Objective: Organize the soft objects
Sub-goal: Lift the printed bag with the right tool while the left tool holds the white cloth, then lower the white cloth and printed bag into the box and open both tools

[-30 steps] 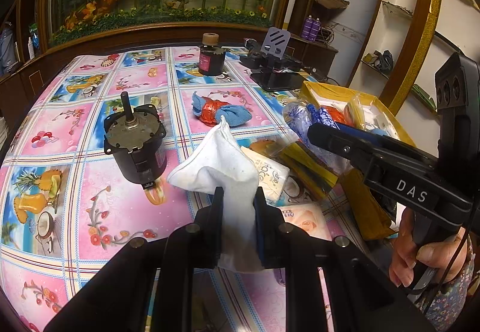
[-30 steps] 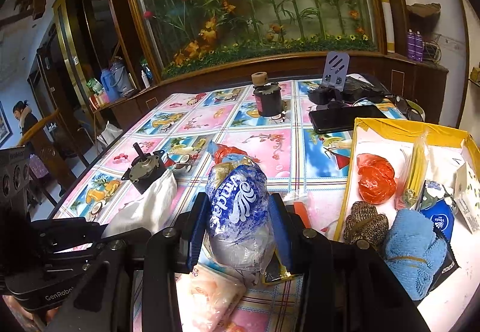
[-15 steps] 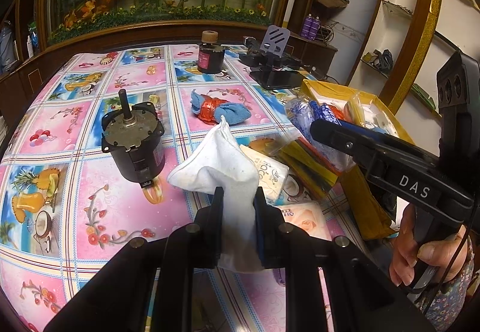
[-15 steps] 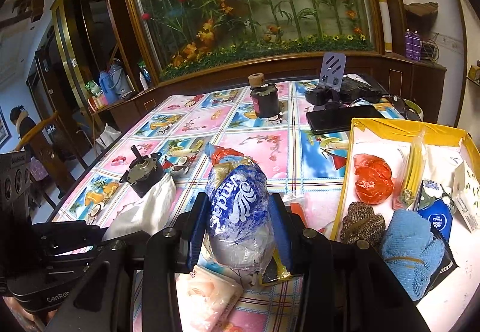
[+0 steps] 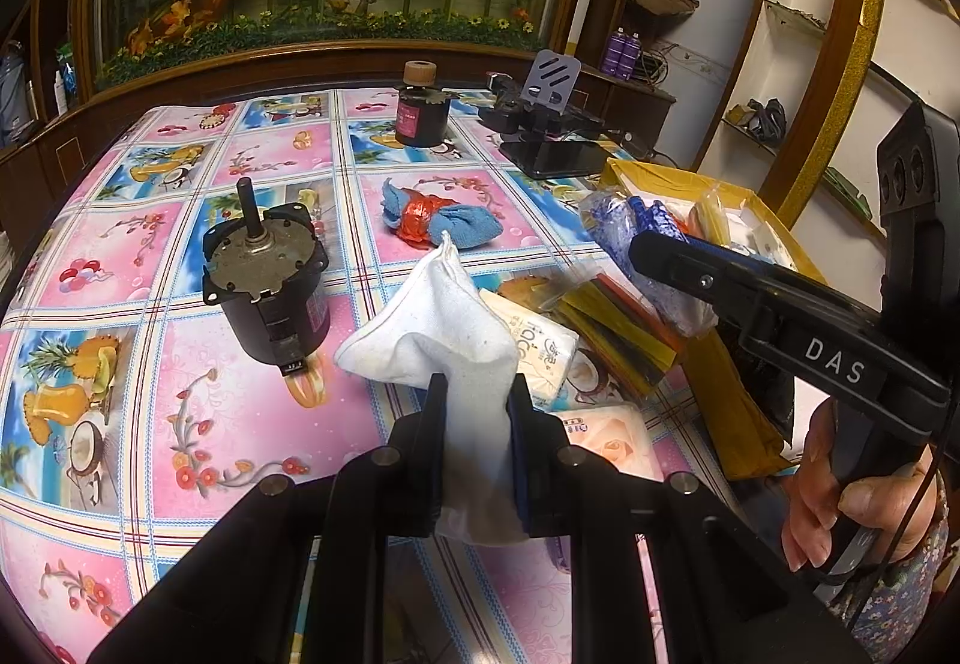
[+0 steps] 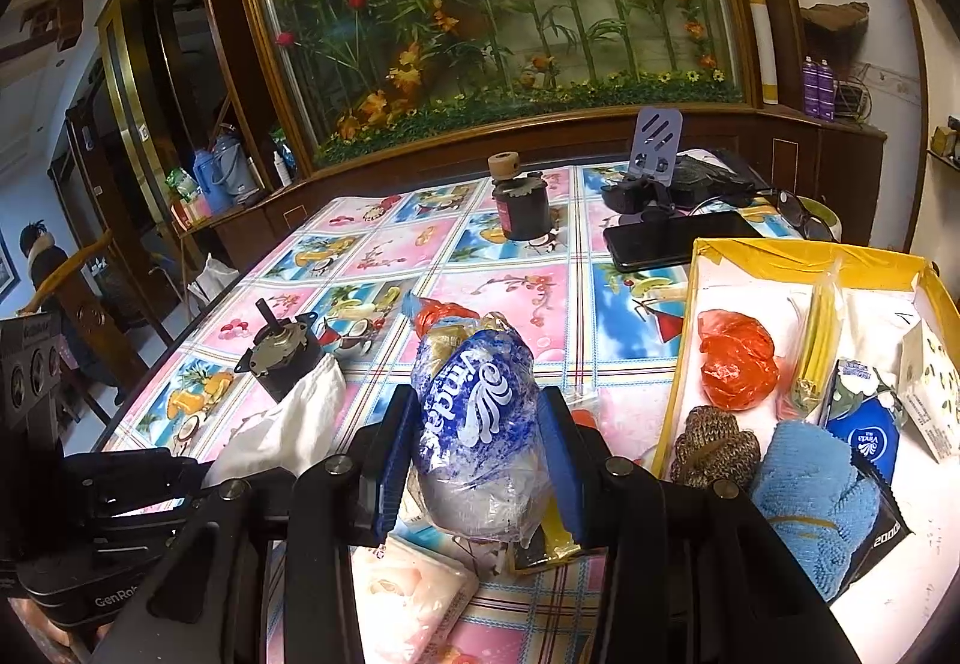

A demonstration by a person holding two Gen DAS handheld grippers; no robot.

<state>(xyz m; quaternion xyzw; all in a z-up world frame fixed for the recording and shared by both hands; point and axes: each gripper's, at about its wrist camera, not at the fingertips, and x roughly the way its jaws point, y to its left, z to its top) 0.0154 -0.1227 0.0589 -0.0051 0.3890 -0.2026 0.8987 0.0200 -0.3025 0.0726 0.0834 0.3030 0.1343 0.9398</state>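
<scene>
Left-wrist view: my left gripper [image 5: 477, 394] is clamped on a white cloth pouch [image 5: 447, 328], both pads pressing its lower half while its upper part bulges and flares above the fingertips, lifted off the patterned tablecloth [image 5: 252, 424]. Just beyond and to the left of the pouch stands a black geared motor [image 5: 267, 292] with its shaft upright. A blue towel bound with a red wrap [image 5: 438, 220] lies farther back on the cloth. Tissue packets [image 5: 540, 346] and a flat bundle of yellow sticks in plastic [image 5: 624, 322] lie just right of the pouch. My right hand [image 5: 864, 496] grips the handle of the other tool at the frame's right edge.

Right-wrist view: my right gripper [image 6: 477, 442] is closed on a crumpled blue-and-white Vinda plastic bag [image 6: 480, 424], held between the blue pads above a pink tissue packet [image 6: 414, 592]. To the right sits a yellow-rimmed box [image 6: 804, 256] containing an orange plastic bag [image 6: 738, 358], a knitted brown glove [image 6: 714, 448], a blue towel [image 6: 810, 490] and a blue Vinda tissue pack [image 6: 867, 439].
</scene>
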